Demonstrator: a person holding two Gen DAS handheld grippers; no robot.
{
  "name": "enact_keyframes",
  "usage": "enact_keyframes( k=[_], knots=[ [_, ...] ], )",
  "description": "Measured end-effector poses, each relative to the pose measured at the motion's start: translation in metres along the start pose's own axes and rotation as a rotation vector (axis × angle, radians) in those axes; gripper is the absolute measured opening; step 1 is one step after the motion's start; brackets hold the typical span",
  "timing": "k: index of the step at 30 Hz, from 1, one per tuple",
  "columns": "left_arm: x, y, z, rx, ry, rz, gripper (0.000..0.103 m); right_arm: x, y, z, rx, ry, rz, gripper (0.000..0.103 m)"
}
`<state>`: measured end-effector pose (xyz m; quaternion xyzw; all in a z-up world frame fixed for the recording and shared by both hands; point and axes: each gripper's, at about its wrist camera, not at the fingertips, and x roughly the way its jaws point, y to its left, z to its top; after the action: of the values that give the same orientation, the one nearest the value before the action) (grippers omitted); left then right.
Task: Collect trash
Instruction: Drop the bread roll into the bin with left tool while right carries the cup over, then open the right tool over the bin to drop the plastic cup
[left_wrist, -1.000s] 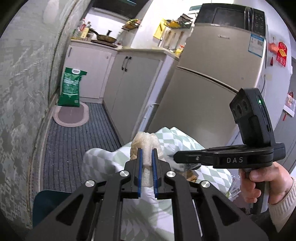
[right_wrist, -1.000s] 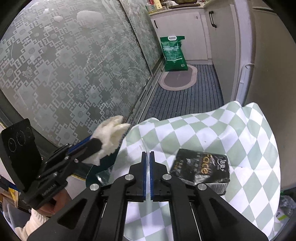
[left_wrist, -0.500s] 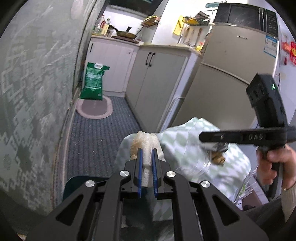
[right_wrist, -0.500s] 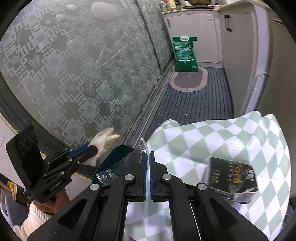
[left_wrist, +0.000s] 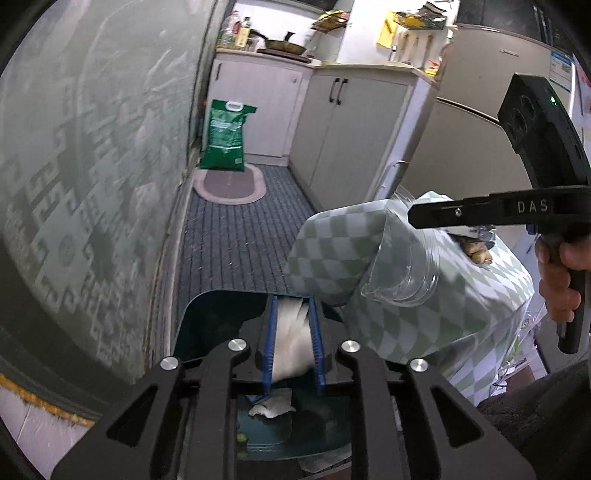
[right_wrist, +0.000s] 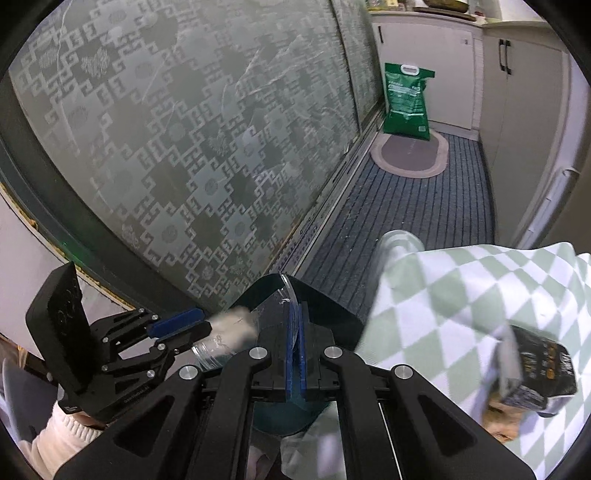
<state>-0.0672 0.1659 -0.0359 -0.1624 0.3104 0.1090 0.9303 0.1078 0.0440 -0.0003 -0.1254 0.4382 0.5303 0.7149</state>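
A: What's changed?

B: The left gripper (left_wrist: 292, 338) has swung from over the checked cloth (left_wrist: 399, 302) to above the dark bin (left_wrist: 207, 314) at lower centre; its jaws are opening, and the white wad (left_wrist: 291, 341) sits loose between them.

A: So that piece is about to drop in?

B: Likely. The right gripper (right_wrist: 294, 345) stays pinched on a clear plastic cup (left_wrist: 402, 258), right of centre in the left view, probably next.

I see the crumpled white tissue (left_wrist: 291, 336) above the dark teal bin (left_wrist: 207, 314); a clear plastic bottle (left_wrist: 399, 258) hangs tilted beside the bin.
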Motion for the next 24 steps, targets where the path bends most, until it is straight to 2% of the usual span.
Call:
enact_keyframes(
  k=[7, 24],
  knots=[
    [-0.004, 0.014, -0.006, -0.019, 0.006, 0.007, 0.021, 0.018, 0.012, 0.004, -0.022, 0.024, -0.007, 0.002],
    [-0.025, 0.025, -0.009, -0.039, -0.037, -0.007, 0.021, 0.05, 0.032, 0.006, -0.086, 0.076, -0.044, 0.002]
  ],
)
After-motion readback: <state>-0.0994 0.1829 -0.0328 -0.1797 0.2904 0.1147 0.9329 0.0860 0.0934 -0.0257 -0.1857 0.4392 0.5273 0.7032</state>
